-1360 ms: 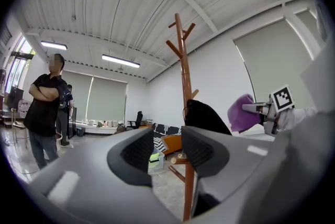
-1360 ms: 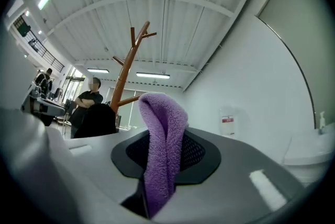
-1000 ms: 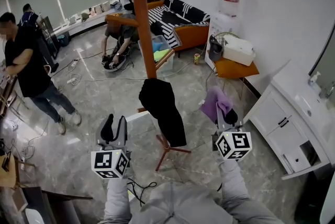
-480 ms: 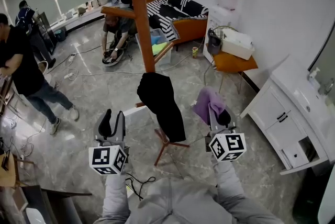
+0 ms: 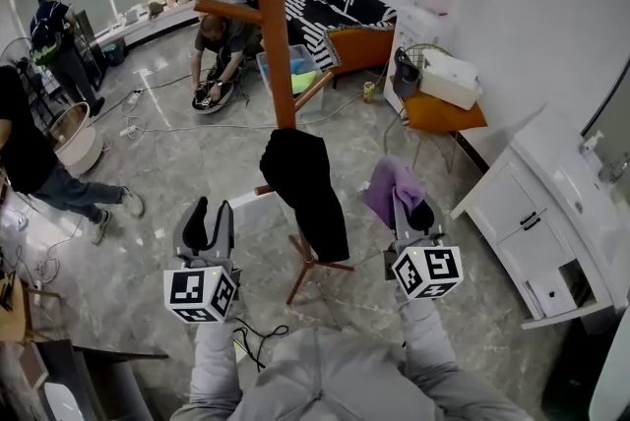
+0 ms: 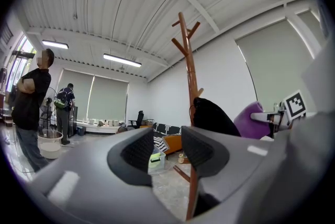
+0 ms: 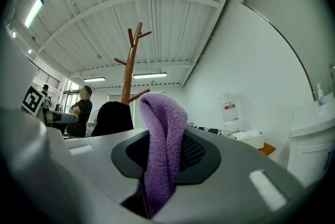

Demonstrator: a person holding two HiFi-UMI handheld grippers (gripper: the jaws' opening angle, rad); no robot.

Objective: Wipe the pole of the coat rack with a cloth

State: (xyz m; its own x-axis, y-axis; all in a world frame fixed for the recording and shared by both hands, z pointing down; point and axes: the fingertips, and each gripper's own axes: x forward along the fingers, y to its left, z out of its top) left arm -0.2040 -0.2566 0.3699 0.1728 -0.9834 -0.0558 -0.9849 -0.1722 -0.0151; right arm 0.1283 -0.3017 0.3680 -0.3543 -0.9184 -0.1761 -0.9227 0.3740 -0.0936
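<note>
- Head view: pole [image 5: 273,35] of the coat rack stands on the floor [image 5: 177,153], away from its edges, with a black garment [image 5: 305,191] hanging on it. Left tool [image 5: 210,215] is left of the pole and right tool [image 5: 409,210] right of it, both apart from it. Purple cloth [image 5: 386,188] sticks up from right tool.
- Left gripper view: left tool jaws narrowly apart, nothing between. Pole and black garment lie beyond.
- Right gripper view: right tool clamped on cloth, which folds over above the jaws. Pole is behind, not touching.
</note>
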